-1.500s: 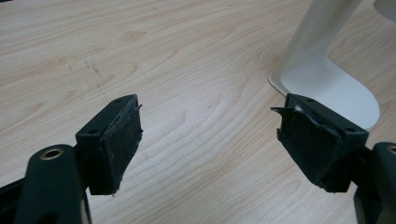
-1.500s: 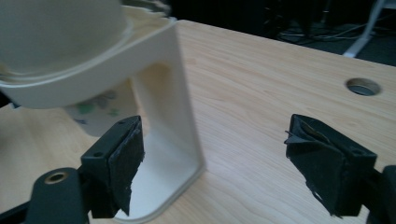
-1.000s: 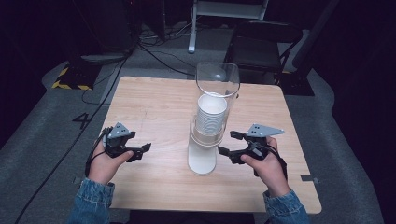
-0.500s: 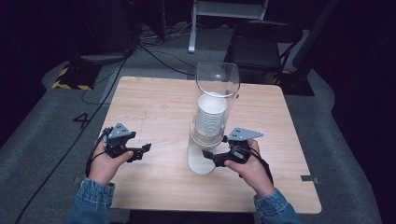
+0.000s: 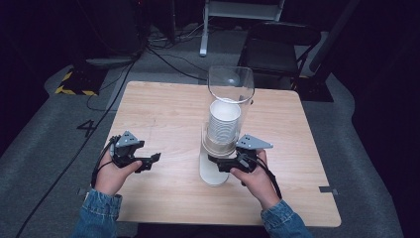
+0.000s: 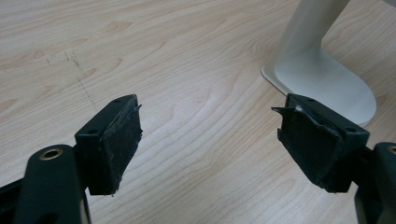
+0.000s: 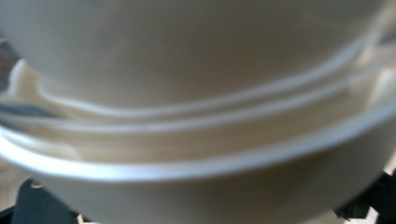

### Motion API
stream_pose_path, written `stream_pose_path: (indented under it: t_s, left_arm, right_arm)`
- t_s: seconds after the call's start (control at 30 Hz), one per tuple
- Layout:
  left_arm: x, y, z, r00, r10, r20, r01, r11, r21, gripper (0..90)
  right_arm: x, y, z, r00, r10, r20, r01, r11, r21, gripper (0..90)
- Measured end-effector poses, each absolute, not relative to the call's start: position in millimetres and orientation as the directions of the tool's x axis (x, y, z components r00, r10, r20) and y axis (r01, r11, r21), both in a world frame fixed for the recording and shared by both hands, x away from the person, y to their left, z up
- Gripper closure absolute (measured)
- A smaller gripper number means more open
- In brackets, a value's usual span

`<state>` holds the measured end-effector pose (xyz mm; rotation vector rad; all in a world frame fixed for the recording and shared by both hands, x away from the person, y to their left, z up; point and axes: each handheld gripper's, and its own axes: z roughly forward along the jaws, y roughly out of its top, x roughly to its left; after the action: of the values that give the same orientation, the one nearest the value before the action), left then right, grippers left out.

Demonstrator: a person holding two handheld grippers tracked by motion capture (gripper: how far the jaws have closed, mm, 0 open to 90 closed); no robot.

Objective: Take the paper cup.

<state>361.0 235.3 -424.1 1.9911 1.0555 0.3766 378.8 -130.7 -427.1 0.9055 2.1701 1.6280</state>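
A cup dispenser stands in the middle of the table: a clear tube point(image 5: 231, 84) holding a stack of white paper cups point(image 5: 223, 124) on a white stand point(image 5: 213, 173). My right gripper point(image 5: 218, 162) reaches in from the right under the tube's lower end. In the right gripper view a blurred white cup point(image 7: 196, 186) lies very close between the jaws, whose black parts show at both bottom corners, far apart. My left gripper point(image 5: 154, 159) rests at the left with nothing between its wide-apart jaws point(image 6: 210, 135). The stand's foot point(image 6: 322, 79) lies beyond them.
The wooden table point(image 5: 163, 114) has bare board to the left of and behind the dispenser. A black chair point(image 5: 277, 44) and cables point(image 5: 163, 54) sit on the grey floor beyond the far edge. Yellow-black tape point(image 5: 74, 84) marks the floor at the left.
My right gripper has moved left, from beside the dispenser to right under the tube's lower end. The left gripper has stayed where it was.
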Motion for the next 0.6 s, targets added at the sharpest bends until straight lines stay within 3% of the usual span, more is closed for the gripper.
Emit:
stream_pose_path:
  t_s: [0.4, 0.6]
  left_arm:
    - [361.6, 234.0, -426.5, 0.605, 0.788, -0.117, 0.546, -0.303, 0.781, 21.0]
    - [361.7, 233.9, -426.8, 0.605, 0.787, -0.117, 0.546, -0.304, 0.781, 21.1]
  right_arm:
    - [373.1, -125.7, -425.9, -0.763, 0.645, 0.044, 0.198, 0.168, 0.966, 29.3]
    - [372.1, -125.4, -426.2, -0.761, 0.648, 0.022, 0.181, 0.179, 0.967, 31.2]
